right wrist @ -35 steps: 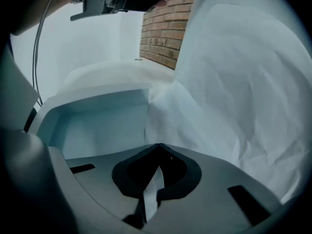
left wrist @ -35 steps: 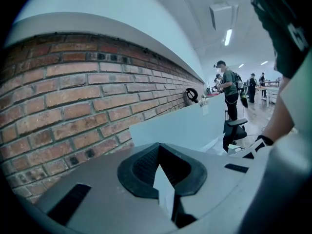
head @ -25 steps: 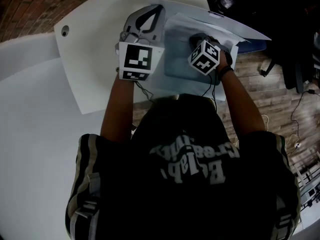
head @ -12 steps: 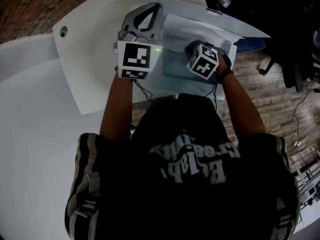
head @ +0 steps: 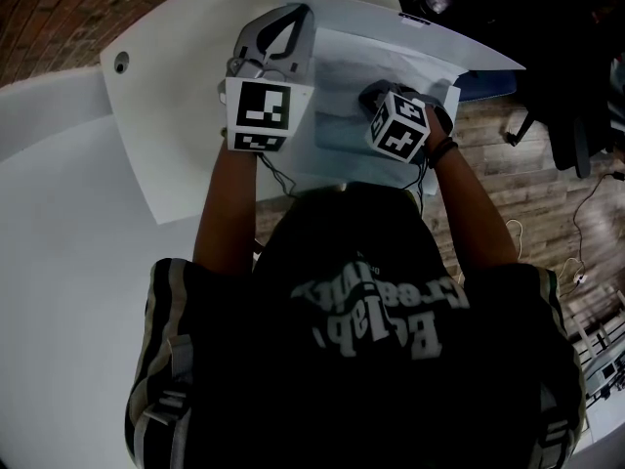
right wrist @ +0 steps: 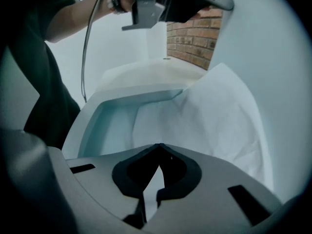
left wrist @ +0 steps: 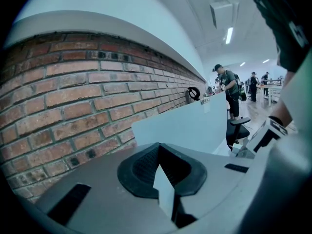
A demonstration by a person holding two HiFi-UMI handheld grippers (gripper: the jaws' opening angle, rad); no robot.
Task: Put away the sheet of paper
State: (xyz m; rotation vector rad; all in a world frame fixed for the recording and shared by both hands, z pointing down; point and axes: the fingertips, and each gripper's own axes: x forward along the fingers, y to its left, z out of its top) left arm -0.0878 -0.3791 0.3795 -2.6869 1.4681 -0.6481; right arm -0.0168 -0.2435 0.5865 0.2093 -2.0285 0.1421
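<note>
Scanning from nine o'clock in the head view, the curved white desk [head: 166,135] is being leaned over. A thin pale edge is being pinched by the closed left gripper [left wrist: 159,148], and it is judged to belong to the large pale stiff lid [head: 439,39] that is being held raised toward twelve o'clock. With so narrow a bite, the lid could slip free and drop onto the work below.

At the centre, the shallow pale blue box with a white rim [right wrist: 122,95] is being left open. The slightly creased white sheet of paper [right wrist: 204,116] is being fed into it, but its far side is being bowed up against the lid at two o'clock instead of lying flat.

At the right, the sheet's near edge is being gripped by the closed right gripper [right wrist: 158,148]. If it is pushed on, the sheet could be buckled further. If it is released now, the raised side could be caught and folded under the closing lid.
</note>
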